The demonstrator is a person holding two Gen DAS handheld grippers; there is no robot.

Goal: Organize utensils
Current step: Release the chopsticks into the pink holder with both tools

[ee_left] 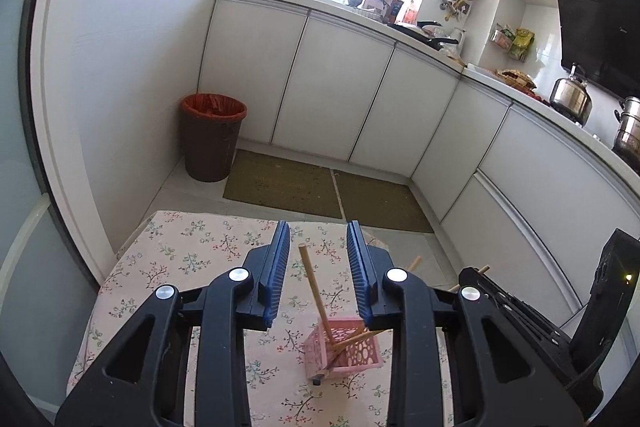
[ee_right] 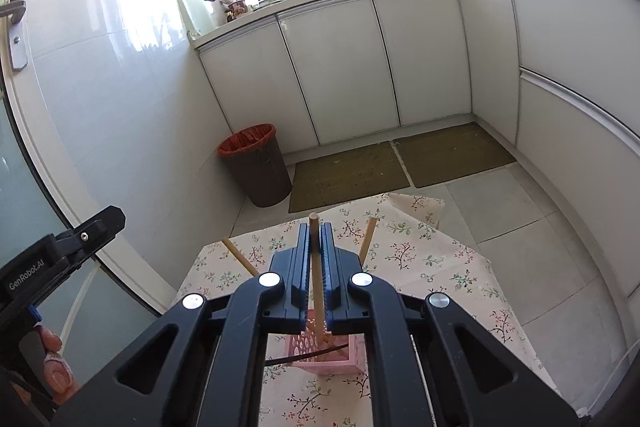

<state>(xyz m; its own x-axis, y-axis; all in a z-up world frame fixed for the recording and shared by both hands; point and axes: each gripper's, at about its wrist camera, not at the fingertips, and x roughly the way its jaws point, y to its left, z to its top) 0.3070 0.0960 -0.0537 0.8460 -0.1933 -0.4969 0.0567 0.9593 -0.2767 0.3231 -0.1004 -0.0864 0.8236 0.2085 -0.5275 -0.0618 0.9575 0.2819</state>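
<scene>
A pink perforated holder (ee_left: 342, 351) stands on the floral tablecloth (ee_left: 192, 259). Wooden chopsticks (ee_left: 316, 291) lean out of it. My left gripper (ee_left: 318, 267) is open and empty above and behind the holder, its jaws wide apart. My right gripper (ee_right: 316, 275) is shut on one wooden chopstick (ee_right: 316, 267), held upright with its lower end in the pink holder (ee_right: 324, 351). Two other chopsticks (ee_right: 240, 257) lean out to either side. The right gripper's body shows at the right edge of the left wrist view (ee_left: 520, 311).
A brown bin with a red liner (ee_left: 212, 139) stands on the floor in the corner. White cabinets (ee_left: 332, 87) run under a cluttered counter. Two green mats (ee_left: 280, 183) lie on the floor. The table's far edge (ee_right: 400, 199) is just beyond the holder.
</scene>
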